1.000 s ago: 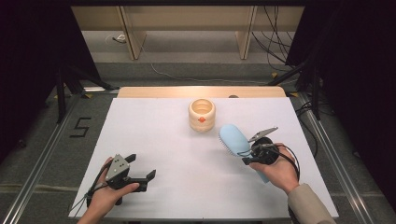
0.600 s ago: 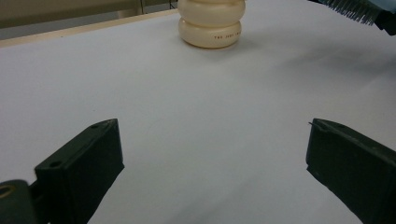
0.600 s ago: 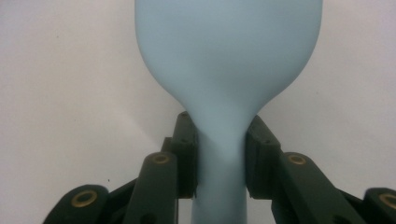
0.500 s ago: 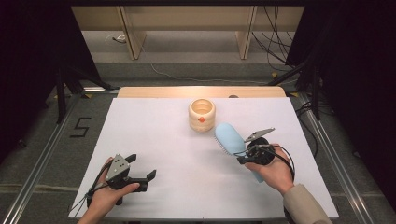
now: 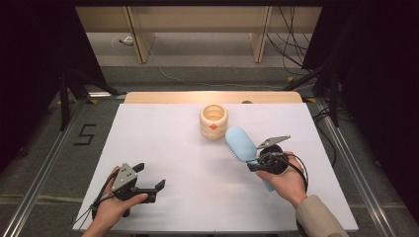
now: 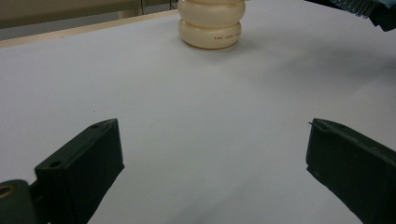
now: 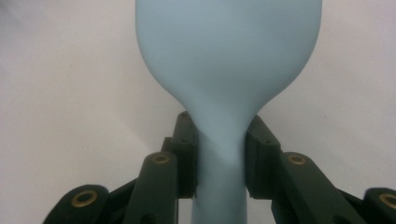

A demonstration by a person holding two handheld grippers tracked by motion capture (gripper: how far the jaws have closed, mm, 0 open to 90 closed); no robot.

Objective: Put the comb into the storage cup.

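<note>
A broad white table [image 5: 163, 143] with a smooth matt top and a pale wooden strip along its far edge carries the work; its bare surface leaves room for both hands to move freely.

Toward the far middle stands a cream, glossy holder shaped like two stacked rounded rings [image 5: 213, 121], open at the top, with a small orange mark on its near side. It stands upright, probably so that a handle can be dropped into it from above. In the left gripper view its bulging lower rings [image 6: 211, 24] bear a line of tiny print, too small to read.

Just to the right of it, near it but apart, is a pale blue plastic hairbrush [image 5: 241, 144], held off the table with its oval head pointing far-left toward the holder; short bristles fringe its left edge. The right gripper [image 5: 258, 159] is clamped on the narrow neck where the head tapers into the handle, likely because that slim part gives the jaws a sure hold. In the right gripper view the smooth blue back of the brush [image 7: 227, 51] swells above the two black jaws, whose pads press its neck from both sides.

The left gripper [image 5: 149, 183] rests at the near left, its jaws spread wide with nothing between them, apparently idle.
</note>
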